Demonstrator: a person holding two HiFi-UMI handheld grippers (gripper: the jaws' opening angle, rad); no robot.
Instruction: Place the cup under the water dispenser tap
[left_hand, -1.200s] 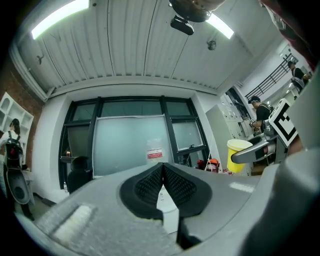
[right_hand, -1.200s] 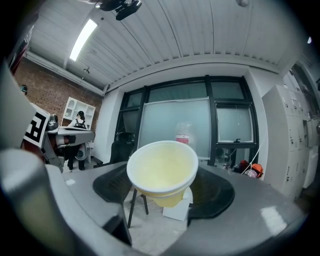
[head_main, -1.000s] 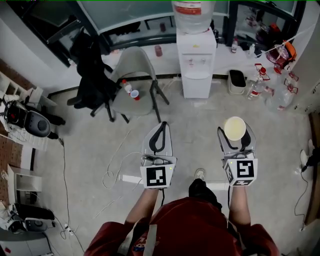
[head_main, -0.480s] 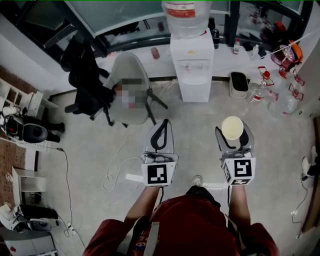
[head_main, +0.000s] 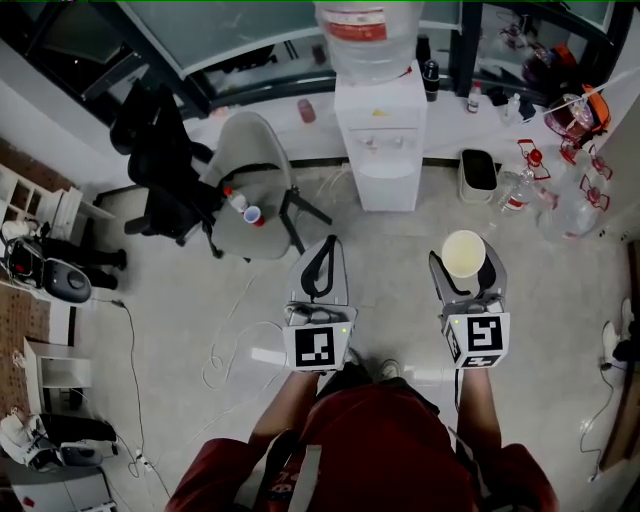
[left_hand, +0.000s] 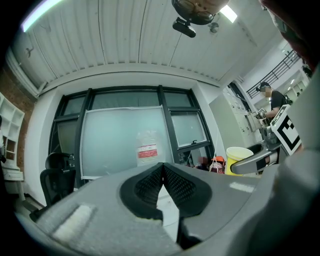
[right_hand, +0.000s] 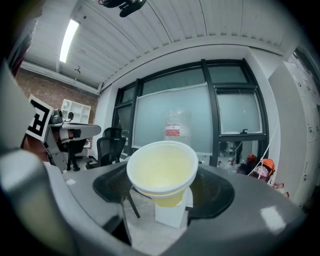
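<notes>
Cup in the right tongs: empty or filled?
Empty. The head view looks straight down into the cup: bare pale-yellow inside, no liquid. The right gripper view shows the same.

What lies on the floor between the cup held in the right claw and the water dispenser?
Only bare grey floor separates the cup from the water dispenser; the head view shows this stretch.

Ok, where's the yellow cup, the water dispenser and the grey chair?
cup (head_main: 465, 255): head view, on its open inside.
dispenser (head_main: 380, 185): head view, on its white front.
chair (head_main: 250, 160): head view, on its grey shell.
</notes>
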